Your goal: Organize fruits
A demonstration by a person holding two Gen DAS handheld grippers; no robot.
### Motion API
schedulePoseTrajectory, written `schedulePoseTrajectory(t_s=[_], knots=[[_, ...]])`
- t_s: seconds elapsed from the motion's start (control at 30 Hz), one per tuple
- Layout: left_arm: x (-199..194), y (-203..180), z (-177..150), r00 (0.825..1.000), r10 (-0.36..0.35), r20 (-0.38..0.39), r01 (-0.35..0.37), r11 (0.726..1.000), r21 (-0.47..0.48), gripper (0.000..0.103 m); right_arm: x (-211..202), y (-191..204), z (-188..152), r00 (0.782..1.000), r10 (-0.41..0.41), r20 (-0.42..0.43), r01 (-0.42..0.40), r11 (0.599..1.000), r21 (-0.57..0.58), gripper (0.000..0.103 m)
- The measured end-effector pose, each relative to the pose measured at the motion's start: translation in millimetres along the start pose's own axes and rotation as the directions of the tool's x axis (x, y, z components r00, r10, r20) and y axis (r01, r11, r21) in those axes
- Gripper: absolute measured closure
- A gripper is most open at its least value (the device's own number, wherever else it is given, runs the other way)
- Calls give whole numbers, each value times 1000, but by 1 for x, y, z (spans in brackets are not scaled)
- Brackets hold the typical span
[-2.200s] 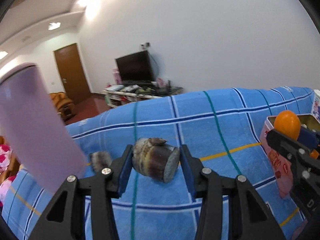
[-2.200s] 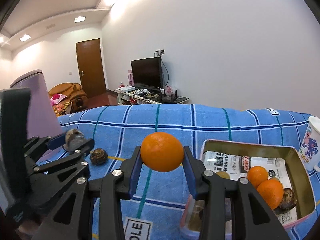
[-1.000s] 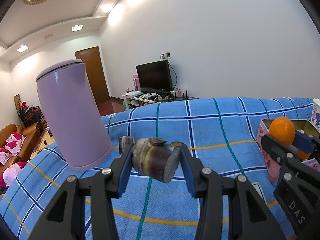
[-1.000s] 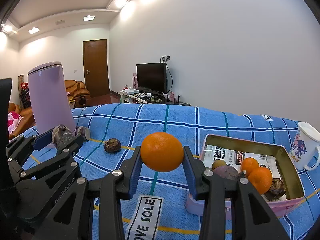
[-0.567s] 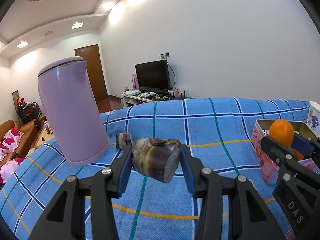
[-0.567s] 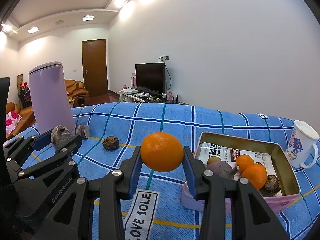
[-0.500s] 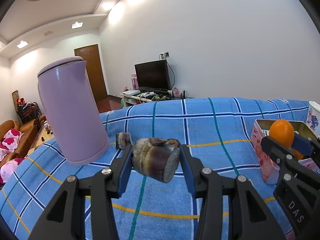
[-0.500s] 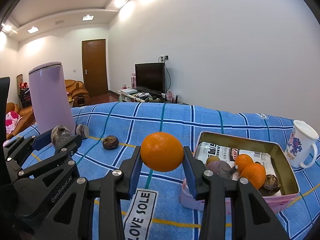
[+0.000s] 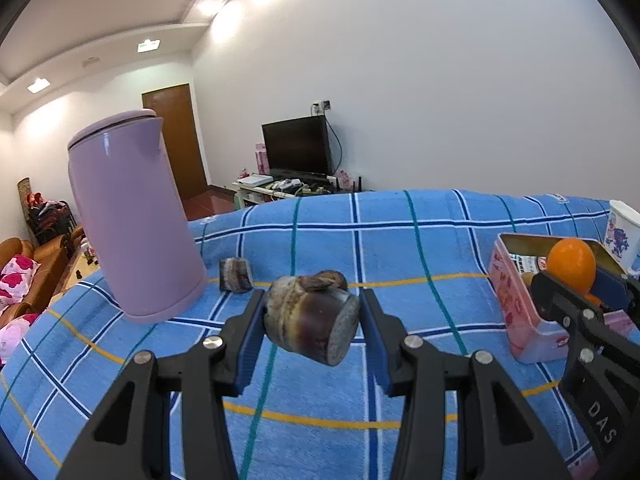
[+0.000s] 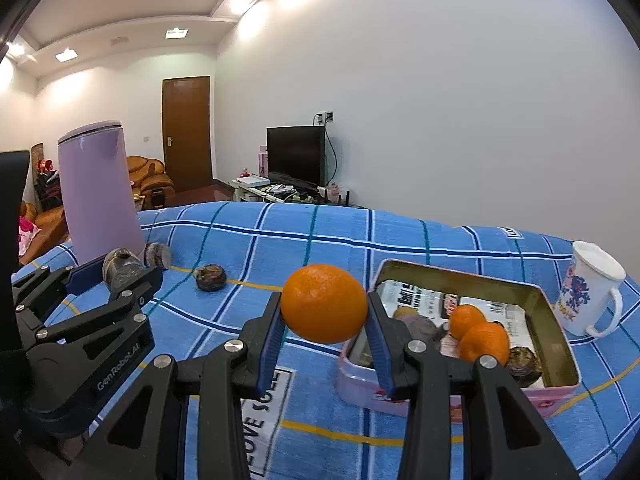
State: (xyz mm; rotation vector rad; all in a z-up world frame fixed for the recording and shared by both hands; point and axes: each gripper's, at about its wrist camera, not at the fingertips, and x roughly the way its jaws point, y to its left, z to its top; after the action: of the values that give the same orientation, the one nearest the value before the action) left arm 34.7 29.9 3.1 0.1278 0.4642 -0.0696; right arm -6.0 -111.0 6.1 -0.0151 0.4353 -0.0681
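My left gripper (image 9: 313, 325) is shut on a brown water chestnut (image 9: 310, 322) and holds it above the blue checked cloth. My right gripper (image 10: 325, 322) is shut on an orange (image 10: 324, 303), held above the cloth just left of the pink tin box (image 10: 558, 308). The tin holds two oranges (image 10: 482, 338), a purple fruit and a dark chestnut. Two more chestnuts lie on the cloth, one mid-left (image 10: 211, 277) and one by the kettle (image 9: 236, 275). The orange (image 9: 571, 265) and tin (image 9: 516, 292) show at the right in the left wrist view.
A tall lilac kettle (image 9: 132, 220) stands on the cloth at the left. A white printed mug (image 10: 588, 294) stands right of the tin. A "LOVE SOLE" label (image 10: 264, 412) is sewn on the cloth near me. A TV stand and door are behind.
Both grippers have pulled back and risen slightly, each still holding its fruit. The kettle, tin and mug now show more fully and a little farther away.
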Motion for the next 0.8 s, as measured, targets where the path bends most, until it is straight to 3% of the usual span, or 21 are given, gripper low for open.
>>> schedulePoseTrajectory(t_s=[0.53,0.8], knots=[[-3,-16,-2,1000,-20,-12,20,999,35,55,-10,-33,-5,999,-40,-10,40,999,27,61],[-6,-34,-2,997,-68,-28,69,996,49,55,-16,-48,-7,998,-66,-9,66,998,25,61]])
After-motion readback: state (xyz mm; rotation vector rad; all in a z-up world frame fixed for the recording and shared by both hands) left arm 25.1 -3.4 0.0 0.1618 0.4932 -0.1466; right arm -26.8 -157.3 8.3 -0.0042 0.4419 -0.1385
